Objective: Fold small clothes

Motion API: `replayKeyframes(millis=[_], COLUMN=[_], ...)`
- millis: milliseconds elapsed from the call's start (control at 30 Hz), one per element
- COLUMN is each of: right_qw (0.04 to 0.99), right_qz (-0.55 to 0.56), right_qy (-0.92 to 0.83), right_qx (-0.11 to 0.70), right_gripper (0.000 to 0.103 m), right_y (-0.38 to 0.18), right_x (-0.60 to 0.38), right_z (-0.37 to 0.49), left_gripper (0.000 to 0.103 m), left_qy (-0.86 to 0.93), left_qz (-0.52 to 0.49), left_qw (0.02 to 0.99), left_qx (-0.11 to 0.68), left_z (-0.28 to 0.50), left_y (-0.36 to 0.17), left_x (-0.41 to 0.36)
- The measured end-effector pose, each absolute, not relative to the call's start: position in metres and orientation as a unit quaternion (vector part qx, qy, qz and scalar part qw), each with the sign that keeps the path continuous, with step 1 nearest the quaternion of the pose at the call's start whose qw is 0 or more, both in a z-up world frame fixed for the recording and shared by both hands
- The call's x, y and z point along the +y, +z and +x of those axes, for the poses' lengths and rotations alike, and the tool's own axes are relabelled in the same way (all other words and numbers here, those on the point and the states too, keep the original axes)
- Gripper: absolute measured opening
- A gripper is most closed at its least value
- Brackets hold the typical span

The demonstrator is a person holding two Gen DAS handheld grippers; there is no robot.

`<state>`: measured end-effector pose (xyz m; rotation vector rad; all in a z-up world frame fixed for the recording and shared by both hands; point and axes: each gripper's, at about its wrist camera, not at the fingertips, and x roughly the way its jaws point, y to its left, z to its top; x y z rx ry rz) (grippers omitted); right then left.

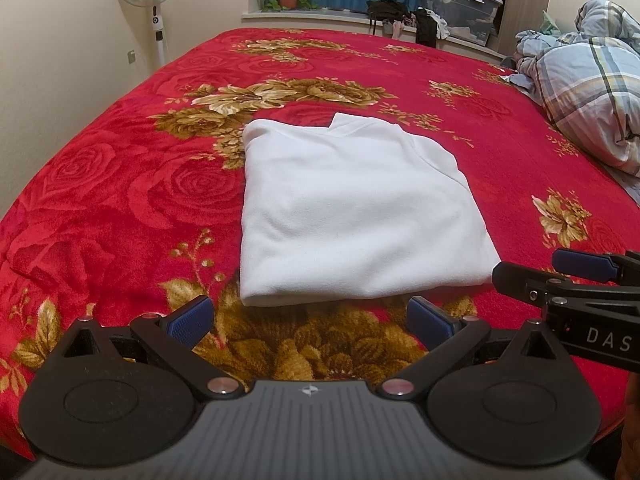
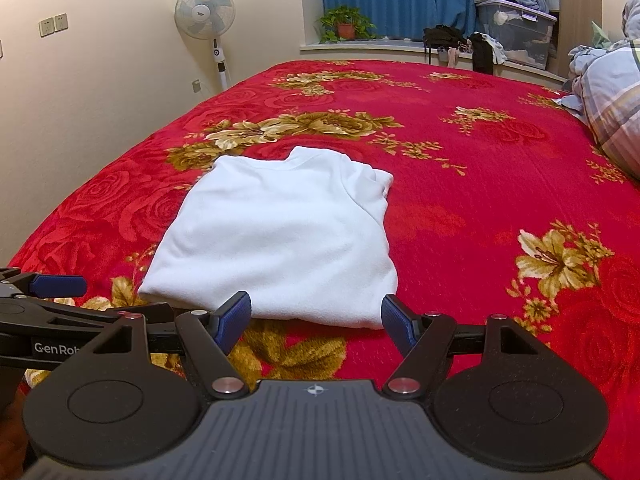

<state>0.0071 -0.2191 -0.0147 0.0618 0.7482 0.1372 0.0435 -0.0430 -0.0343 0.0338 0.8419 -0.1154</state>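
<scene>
Jaws spread and empty on left gripper and right gripper. White shirt, folded, flat on red floral bed, just beyond both.

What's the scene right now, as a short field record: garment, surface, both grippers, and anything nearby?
garment: white shirt, folded into a rectangle, lying flat, neckline at the far edge
surface: red floral blanket on a bed
left gripper: open, empty, just short of the shirt's near edge
right gripper: open, empty, at the near edge, not gripping
contact: neither gripper holds the shirt
nearby: plaid quilt bunched at far right; standing fan by the wall
</scene>
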Motion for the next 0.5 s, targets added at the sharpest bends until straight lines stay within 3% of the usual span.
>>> replayKeyframes(millis=[500], right_qw=[0.928], right_qz=[0.030], right_qy=[0.067], right_qx=[0.365], right_gripper=[0.073], right_y=[-0.0144], right_x=[-0.2187], right_z=[0.0070], left_gripper=[0.103], left_qy=[-0.056], left_qz=[0.016], left_qw=[0.912], left_qx=[0.407], left_z=[0.0429], left_y=[-0.0343], left_x=[-0.0440])
